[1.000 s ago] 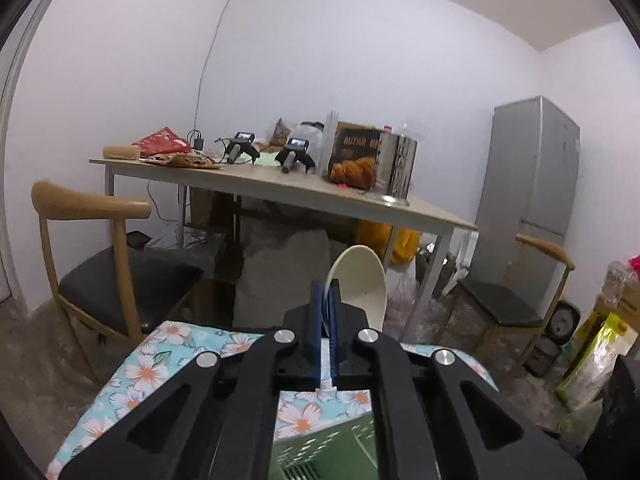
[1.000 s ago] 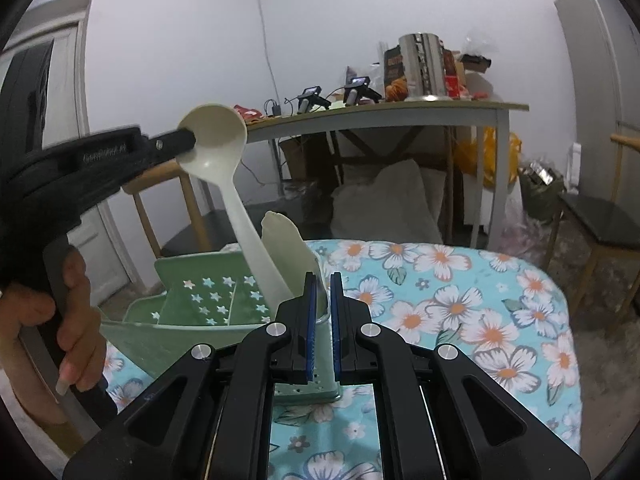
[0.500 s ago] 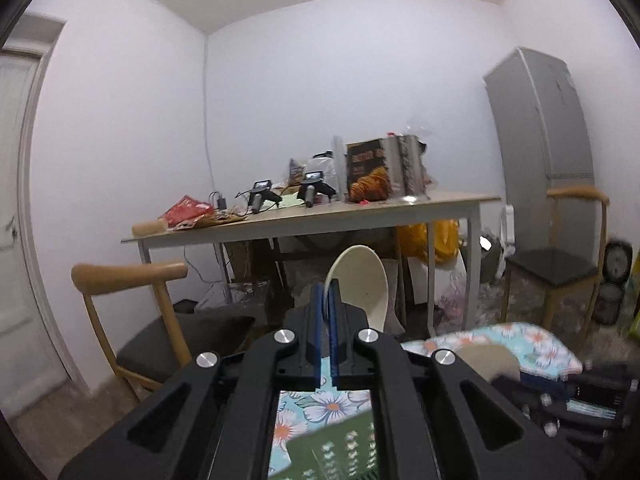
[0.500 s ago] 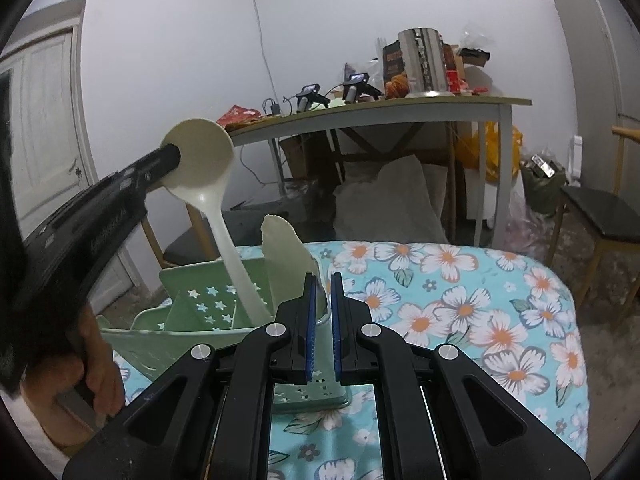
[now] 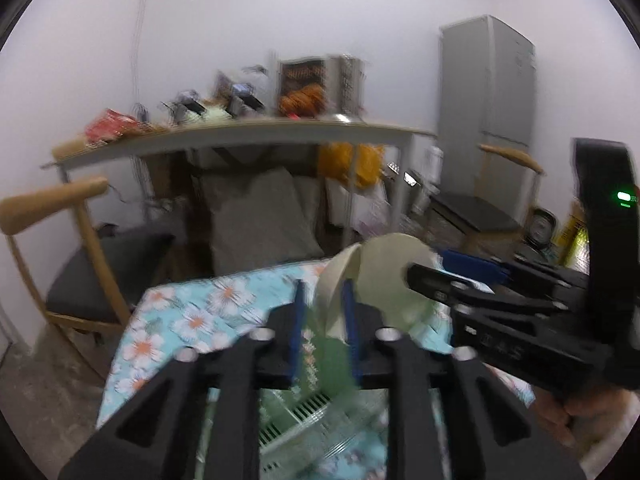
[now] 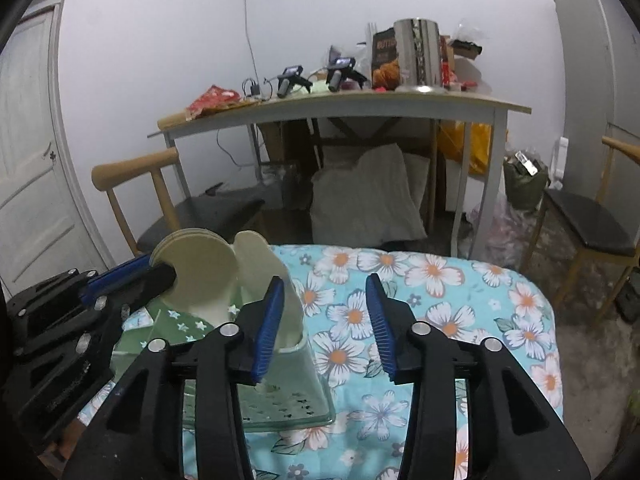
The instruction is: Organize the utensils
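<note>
A cream ladle (image 6: 196, 272) and a cream spatula (image 6: 260, 264) stand upright in a green utensil holder (image 6: 280, 392) on the floral tablecloth (image 6: 440, 300). My left gripper (image 6: 158, 268) reaches in from the left. Its jaws are opening, with the rim of the ladle's bowl between them. In the blurred left wrist view the ladle (image 5: 384, 276) sits between the parted pads of the left gripper (image 5: 324, 312), with a gap on the left side. My right gripper (image 6: 324, 320) is opening and holds nothing; the spatula stands just left of its left finger (image 6: 272, 320). In the left wrist view the right gripper (image 5: 430, 266) comes in from the right.
A desk (image 6: 360, 108) crowded with boxes, a metal can and tools stands behind the table. Wooden chairs (image 6: 160, 200) sit left and right. A grey fridge (image 5: 488, 88) is at the far right, a white door (image 6: 28, 160) at the left. A hand (image 5: 580, 420) grips the right tool.
Both grippers went from shut to parted. The ladle came down from the air into the holder beside the spatula. The right gripper let go of the spatula and shifted right.
</note>
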{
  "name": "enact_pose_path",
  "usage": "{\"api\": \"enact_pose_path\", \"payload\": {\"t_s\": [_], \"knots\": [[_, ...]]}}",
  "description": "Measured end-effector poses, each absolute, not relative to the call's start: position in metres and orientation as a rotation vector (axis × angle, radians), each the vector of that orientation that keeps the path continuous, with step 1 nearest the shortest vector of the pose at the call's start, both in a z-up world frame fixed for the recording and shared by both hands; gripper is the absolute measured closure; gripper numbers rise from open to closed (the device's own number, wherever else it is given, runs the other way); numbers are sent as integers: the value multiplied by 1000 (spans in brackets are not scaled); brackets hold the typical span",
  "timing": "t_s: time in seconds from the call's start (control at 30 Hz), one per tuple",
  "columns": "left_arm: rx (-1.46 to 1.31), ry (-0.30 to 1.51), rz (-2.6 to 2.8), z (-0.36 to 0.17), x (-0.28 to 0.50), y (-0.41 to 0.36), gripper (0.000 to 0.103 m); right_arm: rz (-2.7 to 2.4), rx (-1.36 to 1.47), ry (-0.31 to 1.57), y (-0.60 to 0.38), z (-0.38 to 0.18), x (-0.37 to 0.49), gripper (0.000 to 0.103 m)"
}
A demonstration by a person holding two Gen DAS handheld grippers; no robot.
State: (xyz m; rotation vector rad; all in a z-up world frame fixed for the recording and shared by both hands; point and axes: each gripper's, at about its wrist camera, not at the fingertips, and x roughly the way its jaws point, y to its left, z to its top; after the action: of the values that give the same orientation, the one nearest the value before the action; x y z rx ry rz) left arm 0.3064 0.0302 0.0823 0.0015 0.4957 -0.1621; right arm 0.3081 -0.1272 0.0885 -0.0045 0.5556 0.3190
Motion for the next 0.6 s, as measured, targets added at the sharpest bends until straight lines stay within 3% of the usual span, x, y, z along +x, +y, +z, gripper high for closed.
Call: {"api": "enact_pose_path", "payload": {"t_s": [0.07,0.23,0.5,0.6], "knots": [[-11,508,-166,83,300,35,68,314,-2,581,-127,84,309,62],[-159,457,-84,83,251,83,60,362,85,641,-138,78,309,65],[-512,611,-96,31,255,136,61,435,251,781,-145,70,307,78],[-567,629,-165,23,264,133,67,412,261,789,-141,69,300,77]]}}
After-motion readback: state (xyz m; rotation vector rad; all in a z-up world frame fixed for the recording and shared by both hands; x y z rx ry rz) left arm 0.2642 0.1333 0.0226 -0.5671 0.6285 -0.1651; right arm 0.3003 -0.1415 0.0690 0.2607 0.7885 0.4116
